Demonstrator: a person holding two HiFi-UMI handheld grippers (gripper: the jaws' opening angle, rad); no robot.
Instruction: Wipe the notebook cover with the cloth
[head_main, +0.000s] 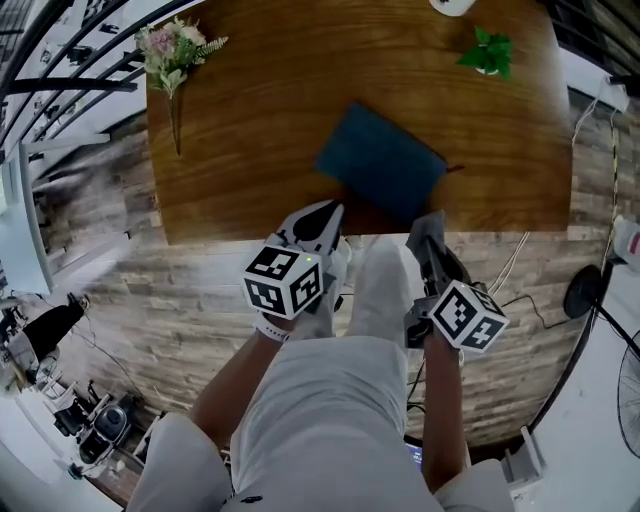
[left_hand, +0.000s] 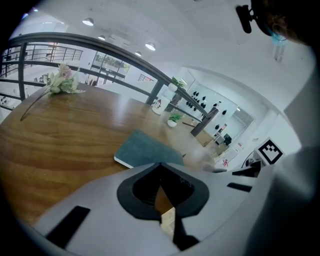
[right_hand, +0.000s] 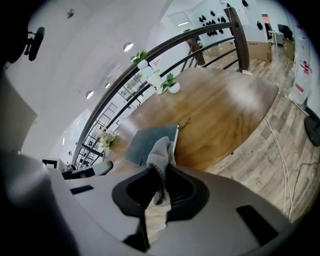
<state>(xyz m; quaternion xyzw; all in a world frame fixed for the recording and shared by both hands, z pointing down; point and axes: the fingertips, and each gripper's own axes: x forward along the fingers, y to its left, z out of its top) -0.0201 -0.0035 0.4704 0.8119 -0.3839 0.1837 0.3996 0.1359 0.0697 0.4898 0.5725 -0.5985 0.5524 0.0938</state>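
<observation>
A dark teal notebook (head_main: 380, 165) lies closed and askew near the front edge of the wooden table (head_main: 250, 120). It also shows in the left gripper view as the notebook (left_hand: 147, 150) and in the right gripper view as the notebook (right_hand: 145, 142). My right gripper (head_main: 432, 238) is shut on a grey cloth (right_hand: 161, 150), which sticks up out of the jaws just short of the notebook's near corner. My left gripper (head_main: 326, 214) hovers at the table's front edge left of the notebook, jaws shut with nothing in them. Both grippers are held above my lap.
A bunch of flowers (head_main: 175, 50) lies at the table's far left. At the far right of the table stands a small green plant (head_main: 488, 52). Cables (head_main: 518, 262) and a fan base (head_main: 585, 290) are on the wood floor to the right. A railing (left_hand: 100, 42) runs behind the table.
</observation>
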